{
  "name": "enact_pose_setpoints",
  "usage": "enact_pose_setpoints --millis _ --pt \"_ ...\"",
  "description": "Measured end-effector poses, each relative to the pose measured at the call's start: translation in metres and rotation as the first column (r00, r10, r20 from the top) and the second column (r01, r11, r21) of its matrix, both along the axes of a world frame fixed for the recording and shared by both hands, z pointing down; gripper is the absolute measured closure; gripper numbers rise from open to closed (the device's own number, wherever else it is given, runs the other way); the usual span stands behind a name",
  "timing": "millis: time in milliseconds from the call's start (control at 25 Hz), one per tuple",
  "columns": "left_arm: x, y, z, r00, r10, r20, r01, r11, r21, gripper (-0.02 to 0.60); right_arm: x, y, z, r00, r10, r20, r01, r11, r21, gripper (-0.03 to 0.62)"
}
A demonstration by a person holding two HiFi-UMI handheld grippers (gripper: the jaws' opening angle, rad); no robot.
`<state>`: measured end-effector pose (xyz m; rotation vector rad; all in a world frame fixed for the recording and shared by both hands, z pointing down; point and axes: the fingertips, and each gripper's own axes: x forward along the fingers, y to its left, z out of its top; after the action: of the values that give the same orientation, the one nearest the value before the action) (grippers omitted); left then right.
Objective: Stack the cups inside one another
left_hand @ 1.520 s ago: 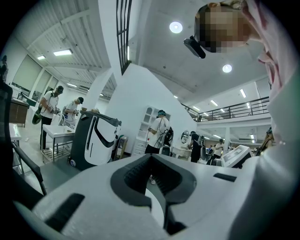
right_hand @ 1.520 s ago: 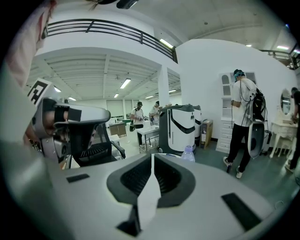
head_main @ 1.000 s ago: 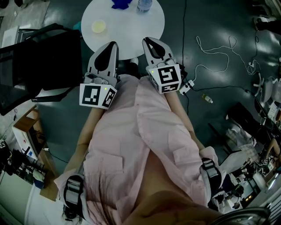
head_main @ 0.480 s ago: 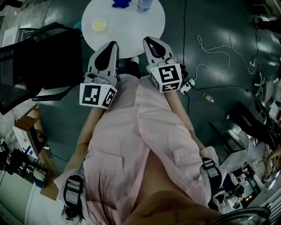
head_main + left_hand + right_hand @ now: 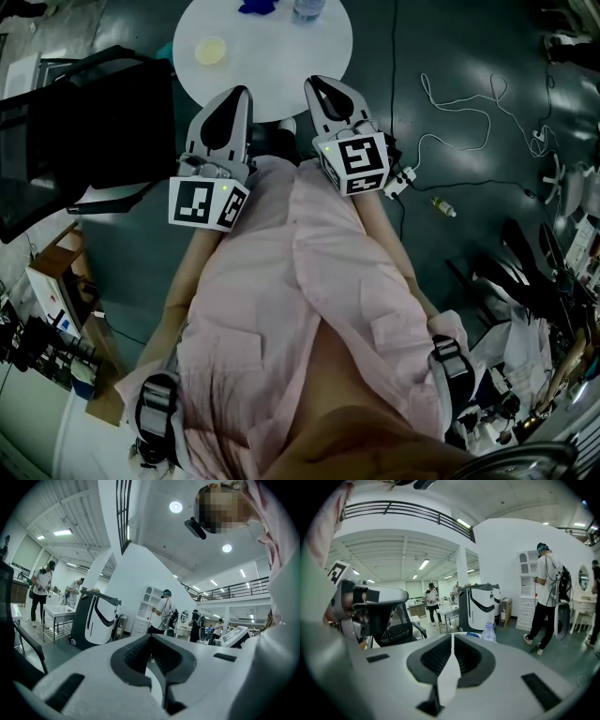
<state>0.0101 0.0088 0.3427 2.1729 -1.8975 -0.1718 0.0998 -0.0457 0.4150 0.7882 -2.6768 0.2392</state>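
Observation:
A pale yellow cup [image 5: 211,51] stands on the round white table [image 5: 281,66], far left of its middle. Seen from above, I cannot tell whether others are nested in it. Both grippers are held close to the person's chest over the table's near edge, well short of the cup. My left gripper [image 5: 242,92] is shut and empty, and its jaws meet at the tips in the left gripper view [image 5: 151,636]. My right gripper [image 5: 314,84] is also shut with nothing held [image 5: 453,634]. No cup shows in either gripper view.
A clear water bottle [image 5: 307,9] [image 5: 488,632] and a blue thing [image 5: 258,7] stand at the table's far edge. A black office chair [image 5: 84,122] [image 5: 389,625] is at the left. Cables [image 5: 469,122] lie on the floor to the right. People [image 5: 548,597] stand about the hall.
Neither gripper has moved. Only clutter at the right edge of the head view has shifted.

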Motion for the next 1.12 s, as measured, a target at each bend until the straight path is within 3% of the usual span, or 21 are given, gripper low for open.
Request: enact_pose_setpoints --millis 1120 --pt "-0.003 -0.012 0.000 1.000 -0.013 0.001 0.013 1.000 0.002 0.566 -0.005 -0.011 -0.002 1.000 -0.020 0.011 0.020 1.000 0.003 0.557"
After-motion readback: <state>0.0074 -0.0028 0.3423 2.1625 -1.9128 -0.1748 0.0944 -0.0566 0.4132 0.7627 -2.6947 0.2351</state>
